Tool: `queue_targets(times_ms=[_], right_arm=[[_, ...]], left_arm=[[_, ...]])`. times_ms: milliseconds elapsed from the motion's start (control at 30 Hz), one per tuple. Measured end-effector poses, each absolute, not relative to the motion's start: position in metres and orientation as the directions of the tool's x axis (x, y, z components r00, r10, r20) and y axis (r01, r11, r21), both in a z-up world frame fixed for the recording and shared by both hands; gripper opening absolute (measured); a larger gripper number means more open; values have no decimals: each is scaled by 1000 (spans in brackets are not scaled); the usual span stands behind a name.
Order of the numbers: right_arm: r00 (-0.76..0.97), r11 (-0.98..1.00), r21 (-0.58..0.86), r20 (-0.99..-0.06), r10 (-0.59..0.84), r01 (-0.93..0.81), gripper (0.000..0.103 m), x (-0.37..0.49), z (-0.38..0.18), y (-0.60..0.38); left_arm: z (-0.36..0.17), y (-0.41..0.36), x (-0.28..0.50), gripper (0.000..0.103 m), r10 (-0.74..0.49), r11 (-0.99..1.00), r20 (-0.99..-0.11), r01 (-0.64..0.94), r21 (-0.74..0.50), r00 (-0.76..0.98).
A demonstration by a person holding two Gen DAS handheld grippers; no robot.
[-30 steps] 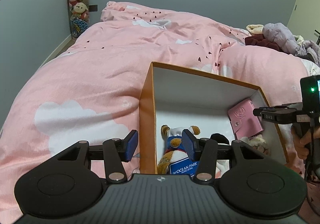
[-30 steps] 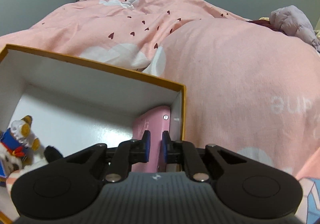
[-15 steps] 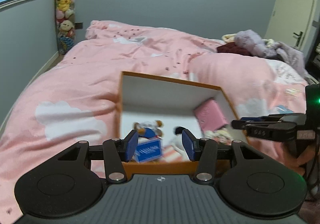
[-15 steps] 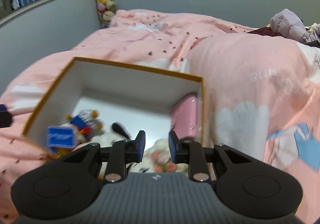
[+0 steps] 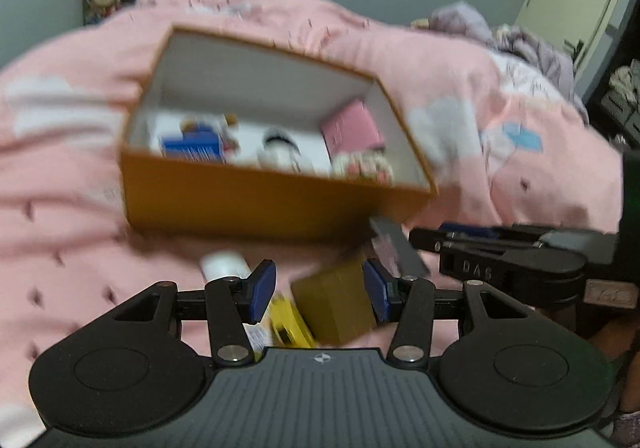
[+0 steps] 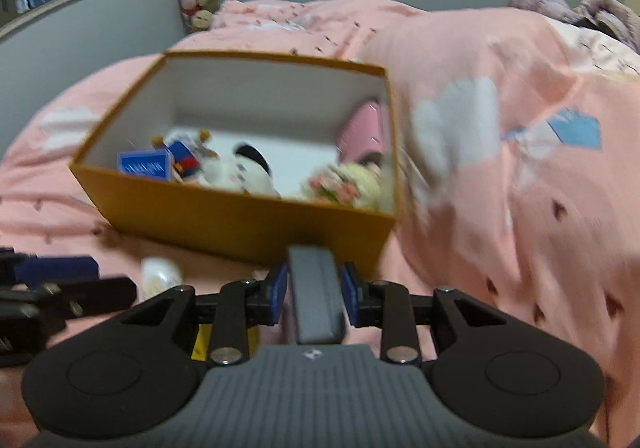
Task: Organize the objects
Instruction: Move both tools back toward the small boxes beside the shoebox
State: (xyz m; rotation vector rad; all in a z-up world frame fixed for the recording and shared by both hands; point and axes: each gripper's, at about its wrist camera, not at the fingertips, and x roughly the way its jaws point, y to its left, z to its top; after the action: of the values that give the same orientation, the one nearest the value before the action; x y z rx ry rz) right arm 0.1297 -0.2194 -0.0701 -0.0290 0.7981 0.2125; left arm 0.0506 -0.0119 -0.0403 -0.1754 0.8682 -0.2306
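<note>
While both views are blurring, we are looking at an orange box [image 6: 224, 224] with a white inside, sitting open on the pink duvet [image 6: 520, 183]. Lying in it are a blue card [image 6: 142, 166] and a small plush at its left end, a white and black plush [image 6: 244, 171] in the middle, a flowered plush [image 6: 344, 185] at the near right corner, and a pink wallet [image 6: 362, 133] leaning against the right wall. On the duvet just in front of the box are a white bottle [image 5: 224, 264], a yellow item [image 5: 286, 324] and a brown block [image 5: 336, 304].

We are holding the left gripper [image 5: 318, 294] about half open over those loose things; the brown block is lying between its fingers and close against the right pad, but whether it is touching we cannot tell. Our right gripper [image 6: 314, 294] is opening its jaws narrowly, and a grey case [image 6: 316, 300] is standing between the blue pads; the blur is hiding whether the pads are pressing on it.

Compared with a second ago, both grippers are now out of the box and back in front of its near wall. The right one, then shut by the wallet, is now parted around the grey case. The loose things on the duvet are newly in view.
</note>
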Motion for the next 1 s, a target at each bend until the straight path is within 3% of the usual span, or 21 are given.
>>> queue_targets(times_ms=[233, 333, 533, 1000], right_arm=[[689, 987, 45, -711, 142, -157, 32, 114, -96, -234], [686, 985, 90, -708, 167, -146, 32, 112, -107, -240], [691, 978, 118, -692, 207, -174, 46, 108, -112, -240], [684, 961, 143, -678, 268, -235, 48, 103, -114, -236]], left_arm=[[-60, -30, 50, 57, -309, 947, -730, 128, -293, 610], [-62, -34, 52, 62, -321, 943, -729, 133, -306, 604], [-69, -36, 57, 61, -334, 936, -746, 111, -333, 577], [-74, -29, 70, 63, -391, 895, -743, 35, -444, 543]])
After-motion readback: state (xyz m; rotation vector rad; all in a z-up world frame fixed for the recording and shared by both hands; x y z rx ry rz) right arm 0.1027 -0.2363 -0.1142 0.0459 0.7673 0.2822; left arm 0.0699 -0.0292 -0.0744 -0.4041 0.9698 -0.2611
